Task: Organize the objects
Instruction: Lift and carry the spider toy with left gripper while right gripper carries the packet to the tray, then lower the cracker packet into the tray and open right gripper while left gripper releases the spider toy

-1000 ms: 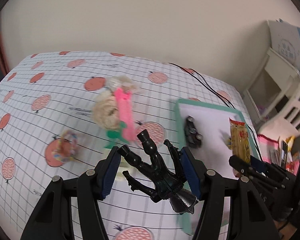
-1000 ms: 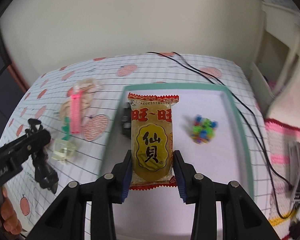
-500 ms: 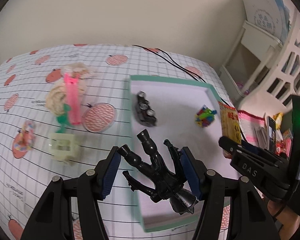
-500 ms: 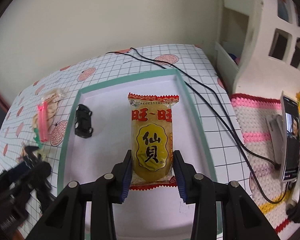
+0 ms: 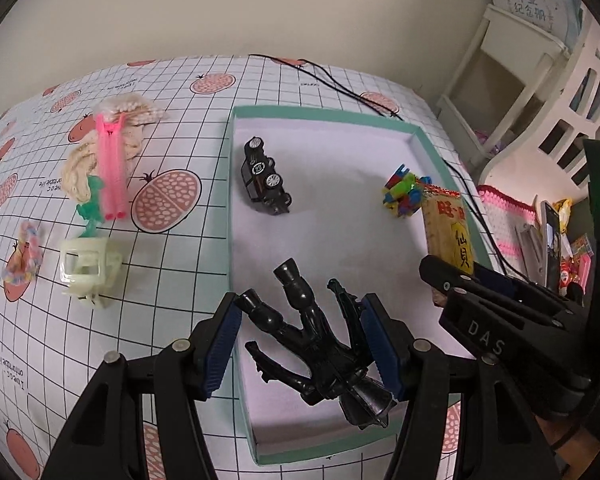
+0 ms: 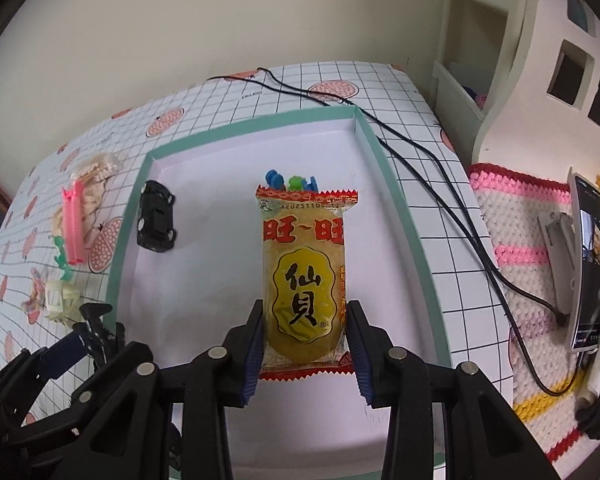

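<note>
My left gripper [image 5: 298, 334] is shut on a black toy figure [image 5: 314, 344], held over the near left part of a green-rimmed tray [image 5: 231, 184]. My right gripper [image 6: 304, 332] is shut on a yellow snack packet [image 6: 305, 272], upright above the tray's white floor [image 6: 204, 280]. The packet [image 5: 450, 236] and the right gripper's body show at the right of the left wrist view. Inside the tray lie a black toy car [image 5: 265, 178] [image 6: 156, 218] and a multicoloured block toy [image 5: 402, 196], whose top peeks over the packet [image 6: 290, 180].
On the gridded tablecloth left of the tray lie a pink comb on a cream knitted piece [image 5: 110, 168], a pale hair claw [image 5: 88, 272] and a small colourful scrunchie [image 5: 24, 256]. A black cable [image 6: 440, 184] runs past the tray's right side. A phone [image 6: 588, 268] rests on a crocheted mat.
Both grippers have shifted rightward and over the tray, each keeping its load. The tray now fills the middle of both views, and the block toy is partly hidden behind the packet.
</note>
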Motion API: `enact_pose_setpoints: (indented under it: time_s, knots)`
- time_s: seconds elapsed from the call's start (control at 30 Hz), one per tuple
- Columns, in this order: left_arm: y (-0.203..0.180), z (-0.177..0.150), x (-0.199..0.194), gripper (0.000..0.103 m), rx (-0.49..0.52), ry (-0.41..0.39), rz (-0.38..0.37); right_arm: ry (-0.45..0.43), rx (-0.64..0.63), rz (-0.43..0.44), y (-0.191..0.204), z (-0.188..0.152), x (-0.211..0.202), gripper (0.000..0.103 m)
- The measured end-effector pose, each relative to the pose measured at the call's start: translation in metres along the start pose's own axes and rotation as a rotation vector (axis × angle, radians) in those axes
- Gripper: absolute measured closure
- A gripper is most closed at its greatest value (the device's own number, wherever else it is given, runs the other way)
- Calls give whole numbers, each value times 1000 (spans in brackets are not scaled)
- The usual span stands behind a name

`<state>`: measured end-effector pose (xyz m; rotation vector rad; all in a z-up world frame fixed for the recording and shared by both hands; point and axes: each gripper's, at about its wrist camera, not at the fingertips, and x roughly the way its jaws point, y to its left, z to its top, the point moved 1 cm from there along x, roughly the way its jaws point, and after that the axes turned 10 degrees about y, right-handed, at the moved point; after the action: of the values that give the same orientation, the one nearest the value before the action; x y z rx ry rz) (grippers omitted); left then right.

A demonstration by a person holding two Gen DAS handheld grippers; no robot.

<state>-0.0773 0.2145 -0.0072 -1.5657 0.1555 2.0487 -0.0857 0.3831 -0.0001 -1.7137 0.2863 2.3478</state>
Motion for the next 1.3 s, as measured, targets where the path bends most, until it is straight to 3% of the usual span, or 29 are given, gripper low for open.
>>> enact_pose_setpoints:
  time_s: [0.53, 0.97, 1.3]
  knots:
    - [-4, -2, 13, 40, 4, 51, 2, 118, 31, -30, -9, -5, 21, 61]
    - [-1, -1, 17, 39, -6, 78, -42, 123, 30, -38, -7, -5, 20, 60]
    - [7, 4, 6, 38, -29, 33, -89, 89, 38, -25, -9, -3, 14, 57]
